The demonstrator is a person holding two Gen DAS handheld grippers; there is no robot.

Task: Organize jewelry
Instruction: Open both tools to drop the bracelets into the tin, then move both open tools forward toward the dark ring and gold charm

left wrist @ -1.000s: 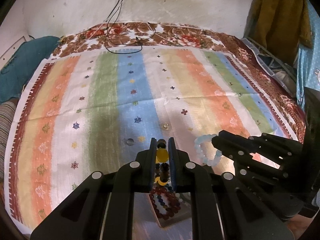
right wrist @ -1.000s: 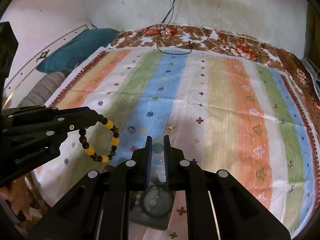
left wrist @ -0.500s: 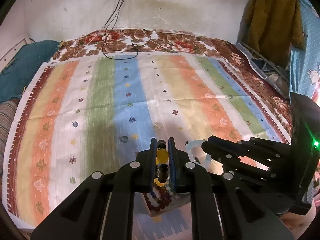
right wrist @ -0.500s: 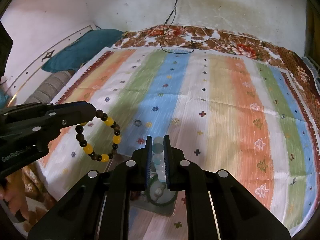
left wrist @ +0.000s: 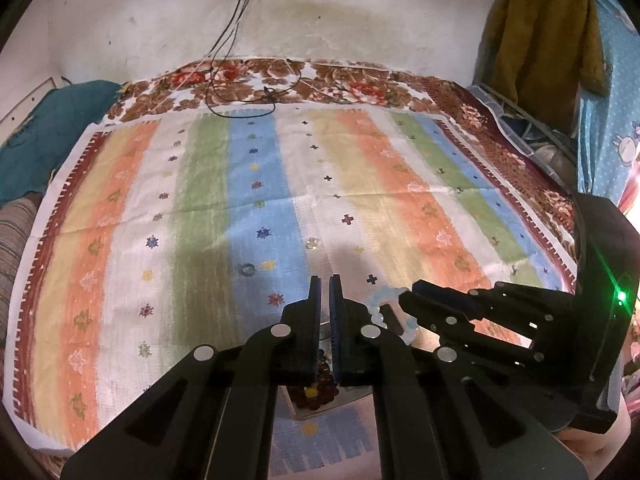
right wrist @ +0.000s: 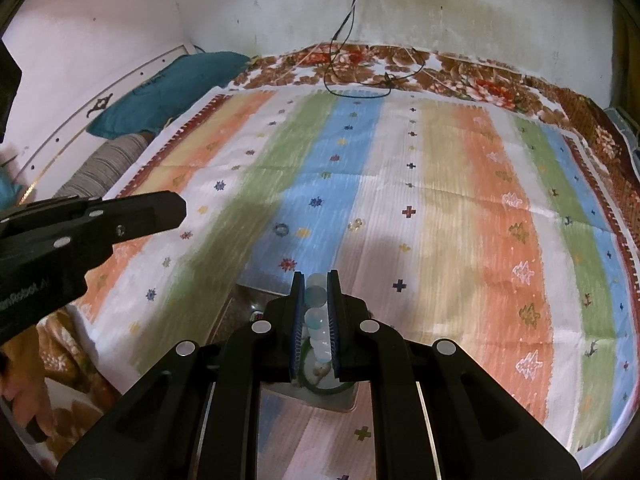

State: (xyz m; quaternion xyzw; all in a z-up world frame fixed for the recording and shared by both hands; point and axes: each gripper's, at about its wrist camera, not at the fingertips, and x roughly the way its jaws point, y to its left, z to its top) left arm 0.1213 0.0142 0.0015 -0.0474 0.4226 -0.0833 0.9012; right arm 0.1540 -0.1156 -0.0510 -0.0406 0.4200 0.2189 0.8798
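Observation:
My left gripper (left wrist: 324,280) has its jaws closing to a thin slit, with nothing between them. Right under it a bracelet of dark and yellow beads (left wrist: 316,394) lies in a clear box (left wrist: 298,410) at the near edge of the striped cloth (left wrist: 280,184). My right gripper (right wrist: 316,276) is shut on a pale blue and white bead bracelet (right wrist: 316,296), held above a green bangle (right wrist: 326,390) in the same box (right wrist: 352,400). The left wrist view shows that right gripper (left wrist: 408,300) close on the right, the pale bracelet (left wrist: 378,314) at its tip.
A small dark ring (left wrist: 246,270) and a small clear trinket (left wrist: 312,243) lie on the cloth beyond the box. Black cables (left wrist: 240,100) trail across the flowered bedspread by the wall. A teal pillow (right wrist: 168,92) sits at the left and hanging clothes (left wrist: 544,32) at the right.
The dark and yellow bracelet has left my left gripper and now lies in the box; those jaws have come together. The right gripper still holds the pale bracelet.

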